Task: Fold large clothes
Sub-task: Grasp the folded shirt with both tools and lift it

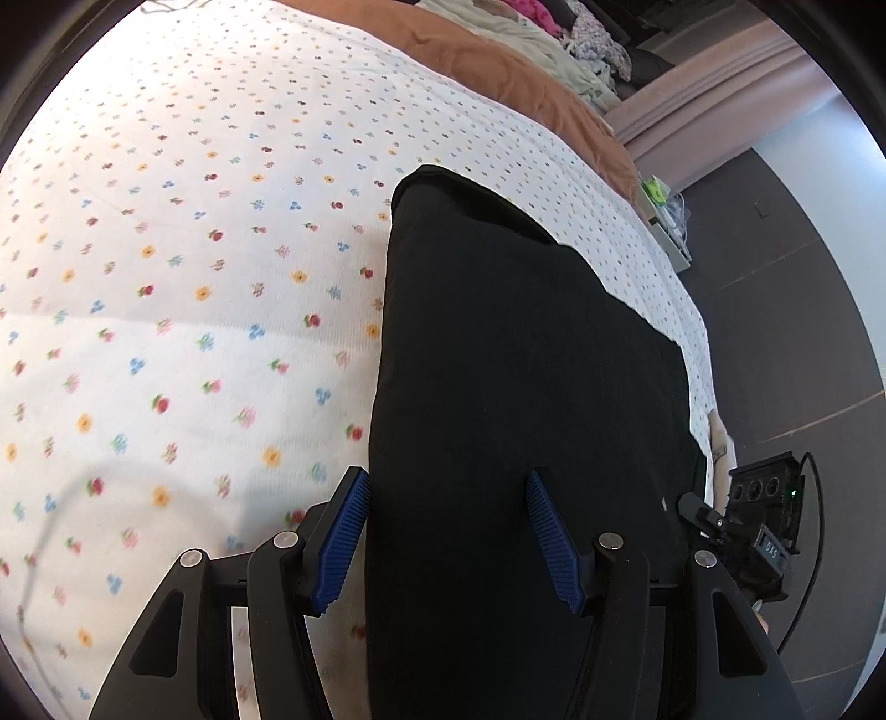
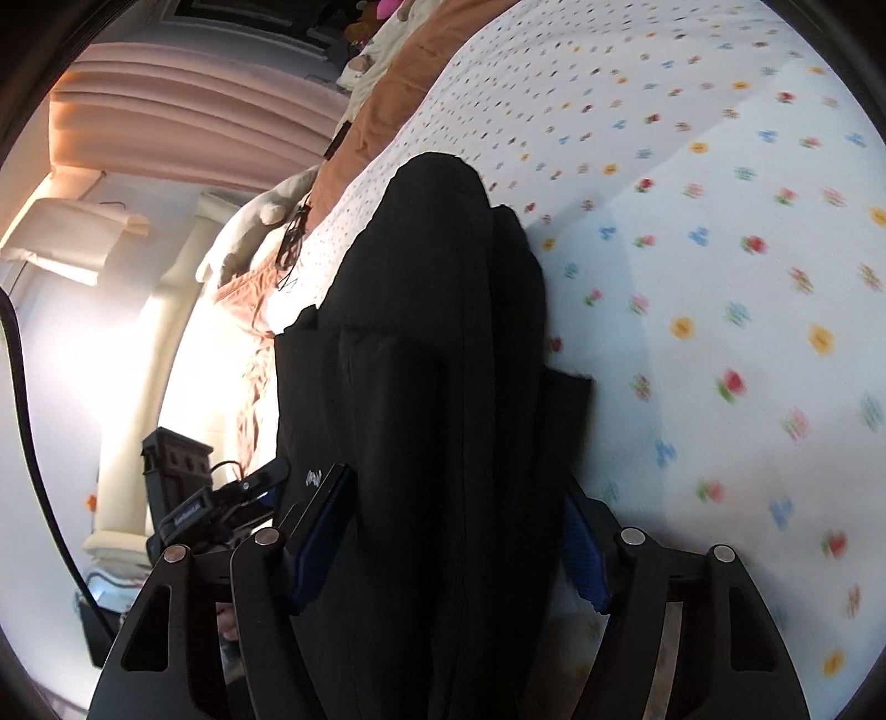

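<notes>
A black garment (image 1: 498, 332) lies folded lengthwise on a bed with a white flowered sheet (image 1: 194, 249), near the bed's right edge. My left gripper (image 1: 448, 543) hovers over the garment's near end with its jaws apart. One blue pad (image 1: 343, 543) sits at the cloth's left edge, the other over the cloth, and neither presses on it. In the right wrist view the same garment (image 2: 432, 304) rises in thick folds and fills my right gripper (image 2: 451, 554) from pad to pad, hiding the pads' inner faces. Each gripper shows in the other's view: the right one (image 1: 747, 526), the left one (image 2: 221, 504).
An orange blanket (image 1: 526, 77) and a heap of other clothes (image 1: 554, 44) lie at the far end of the bed. Dark floor (image 1: 803, 304) runs along the bed's right side. A padded pink headboard (image 2: 183, 105) stands beyond. The flowered sheet (image 2: 692, 277) spreads wide beside the garment.
</notes>
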Available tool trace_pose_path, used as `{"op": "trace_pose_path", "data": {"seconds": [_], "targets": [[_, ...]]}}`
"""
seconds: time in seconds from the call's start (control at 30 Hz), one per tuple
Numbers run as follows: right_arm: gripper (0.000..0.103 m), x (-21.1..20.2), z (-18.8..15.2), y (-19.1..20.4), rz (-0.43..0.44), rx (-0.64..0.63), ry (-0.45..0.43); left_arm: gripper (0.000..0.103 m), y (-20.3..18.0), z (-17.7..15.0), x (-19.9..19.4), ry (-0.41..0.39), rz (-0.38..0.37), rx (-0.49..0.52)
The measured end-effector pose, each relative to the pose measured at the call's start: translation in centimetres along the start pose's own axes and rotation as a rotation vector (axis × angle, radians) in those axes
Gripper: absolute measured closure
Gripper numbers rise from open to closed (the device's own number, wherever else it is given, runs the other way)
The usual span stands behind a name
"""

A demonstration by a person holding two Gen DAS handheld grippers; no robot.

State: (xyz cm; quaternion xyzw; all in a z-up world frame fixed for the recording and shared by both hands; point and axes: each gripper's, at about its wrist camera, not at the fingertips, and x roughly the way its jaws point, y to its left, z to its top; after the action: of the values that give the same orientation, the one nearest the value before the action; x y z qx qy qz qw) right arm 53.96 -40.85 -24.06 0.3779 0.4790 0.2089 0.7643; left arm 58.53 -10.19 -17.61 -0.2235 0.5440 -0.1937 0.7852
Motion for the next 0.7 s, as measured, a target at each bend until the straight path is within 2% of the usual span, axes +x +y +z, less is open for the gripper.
{"op": "trace_pose_path", "data": {"seconds": [0.07, 0.17, 0.23, 0.33, 0.4, 0.53, 0.7], "targets": [[0.034, 0.3, 0.6, 0.0, 0.010, -0.003, 0.016, 0.042, -0.1, 0.6, 0.5, 0.001, -0.006, -0.007], [0.042, 1.2, 1.4, 0.1, 0.014, -0.004, 0.037, 0.040, 0.0, 1.2, 1.1, 0.005, -0.015, -0.026], [0.058, 1.7, 1.5, 0.1, 0.014, -0.008, 0.055, 0.040, 0.2, 1.5, 1.5, 0.005, -0.014, -0.031], [0.074, 2.1, 1.5, 0.7, 0.008, -0.017, 0.063, 0.040, 0.5, 1.6, 1.8, 0.008, -0.020, -0.042], [0.080, 1.8, 1.3, 2.0, -0.010, -0.058, 0.044, 0.043, 0.4, 1.5, 1.6, 0.001, -0.023, -0.040], [0.085, 0.5, 0.8, 4.4, -0.014, -0.106, 0.010, 0.055, -0.3, 1.0, 0.6, -0.026, -0.014, -0.016], [0.086, -1.4, 0.2, 7.4, -0.013, -0.158, -0.026, 0.059, -1.4, 0.5, -1.8, -0.072, -0.029, -0.003]]}}
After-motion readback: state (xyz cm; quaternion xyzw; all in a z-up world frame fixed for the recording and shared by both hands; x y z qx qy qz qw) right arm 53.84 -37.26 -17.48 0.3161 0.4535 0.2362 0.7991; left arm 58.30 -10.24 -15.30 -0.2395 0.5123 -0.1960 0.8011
